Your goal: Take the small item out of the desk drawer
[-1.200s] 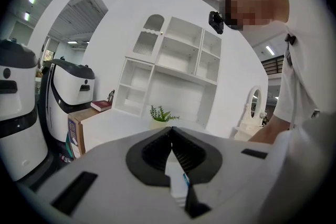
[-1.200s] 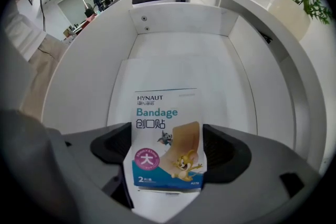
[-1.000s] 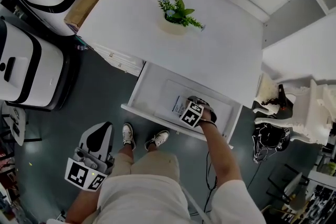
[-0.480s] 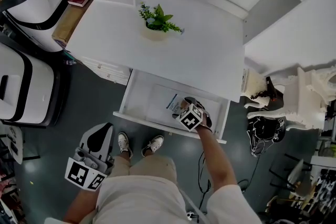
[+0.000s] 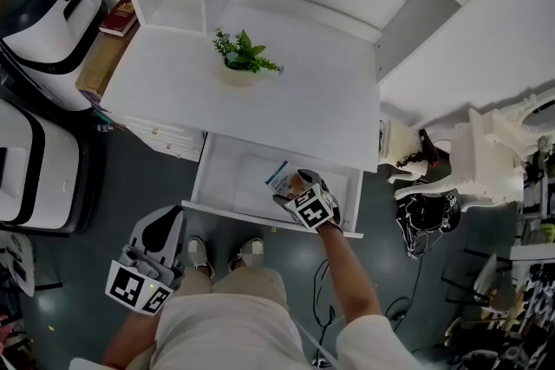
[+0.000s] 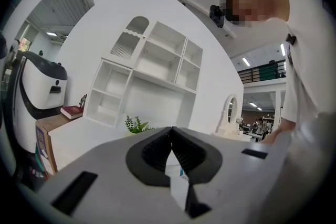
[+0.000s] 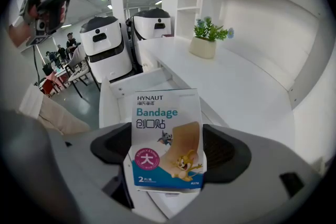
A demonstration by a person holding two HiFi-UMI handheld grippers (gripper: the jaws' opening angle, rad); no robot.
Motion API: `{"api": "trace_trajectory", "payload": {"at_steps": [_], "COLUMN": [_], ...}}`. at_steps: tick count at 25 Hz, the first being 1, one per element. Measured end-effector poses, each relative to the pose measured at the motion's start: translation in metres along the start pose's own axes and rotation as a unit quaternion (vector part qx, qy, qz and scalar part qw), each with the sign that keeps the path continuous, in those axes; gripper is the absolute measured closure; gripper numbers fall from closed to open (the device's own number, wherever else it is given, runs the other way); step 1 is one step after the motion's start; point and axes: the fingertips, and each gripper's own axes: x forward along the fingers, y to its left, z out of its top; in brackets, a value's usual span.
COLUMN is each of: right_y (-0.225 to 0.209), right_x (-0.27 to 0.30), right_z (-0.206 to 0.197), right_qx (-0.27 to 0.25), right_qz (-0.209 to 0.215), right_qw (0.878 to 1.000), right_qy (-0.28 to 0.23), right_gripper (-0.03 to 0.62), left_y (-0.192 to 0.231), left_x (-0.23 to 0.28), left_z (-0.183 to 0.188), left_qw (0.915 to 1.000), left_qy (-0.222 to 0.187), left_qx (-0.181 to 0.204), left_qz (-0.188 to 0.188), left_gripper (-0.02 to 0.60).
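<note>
Left tool [image 6: 171,136] sat at 7 o'clock, jaws together, empty. Right tool [image 7: 168,150] clamped the bandage pack [image 7: 167,128] across its width, long axis along the jaws, over the open drawer [image 5: 217,178]. Bench [image 5: 303,100] lay at 12 o'clock.

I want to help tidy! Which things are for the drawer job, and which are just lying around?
For the job:
- bandage box, held in the right gripper
- open desk drawer

Just lying about:
- potted plant on the desk
- red book
- white machines
</note>
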Motion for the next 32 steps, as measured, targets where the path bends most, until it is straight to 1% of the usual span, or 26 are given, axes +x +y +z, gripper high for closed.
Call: {"api": "trace_trajectory", "payload": {"at_steps": [5, 10, 15, 20, 24, 32], "right_y": [0.003, 0.006, 0.0, -0.015, -0.022, -0.039], "right_x": [-0.018, -0.034, -0.057, -0.083, -0.111, -0.144], "right_z": [0.016, 0.027, 0.037, 0.046, 0.056, 0.074], "right_qx": [0.014, 0.037, 0.08, 0.137, 0.173, 0.232], "right_qz": [-0.016, -0.031, -0.056, -0.09, -0.107, -0.137], "right_qw": [0.999, 0.998, 0.993, 0.98, 0.967, 0.936], "right_qy": [-0.027, -0.043, -0.07, -0.117, -0.152, -0.229], "right_gripper": [0.161, 0.161, 0.161, 0.161, 0.161, 0.161], "left_y": [0.003, 0.008, 0.011, 0.011, 0.012, 0.028], "left_x": [-0.001, -0.006, -0.007, -0.007, -0.008, -0.001], "left_z": [0.01, 0.02, 0.03, 0.037, 0.048, 0.057], "left_qw": [0.9999, 0.9996, 0.9991, 0.9984, 0.998, 0.997], "left_qy": [-0.007, -0.022, -0.034, -0.044, -0.047, -0.064], "left_qx": [0.003, 0.008, 0.01, 0.01, 0.017, 0.029], "left_qz": [-0.01, -0.016, -0.023, -0.035, -0.039, -0.033], "left_gripper": [0.565, 0.566, 0.565, 0.565, 0.566, 0.565]}}
